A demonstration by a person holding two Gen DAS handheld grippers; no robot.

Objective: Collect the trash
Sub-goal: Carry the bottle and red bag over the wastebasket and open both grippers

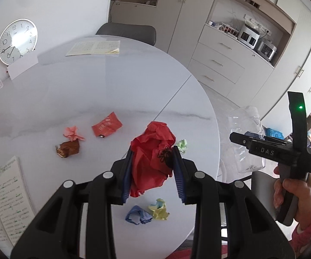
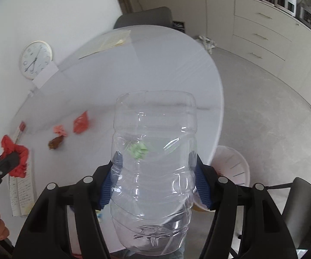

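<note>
Meanwhile, on the round white marble-patterned table [image 1: 90, 90], a brown crumpled wrapper [image 1: 68, 148] and an orange foil sachet [image 1: 106, 127] are left lying, not yet collected. A crumpled red paper wad [image 1: 153, 157] is clamped in the left gripper [image 1: 153, 170], lifted clear of the tabletop, presumably for binning. A clear plastic bottle [image 2: 155, 172] is pinched in the half-spread right gripper [image 2: 155, 181], near the white bin [image 2: 235, 168].

A round table [image 1: 90, 95] holds scattered paper wads [image 1: 73, 133], a wrapper [image 1: 107, 127] behind them, an open book [image 1: 2, 194] at the near left and a notebook [image 1: 94, 48] at the far side, with a chair [image 1: 129, 31] behind it and a basket [image 2: 235, 166] on the floor to its right.
</note>
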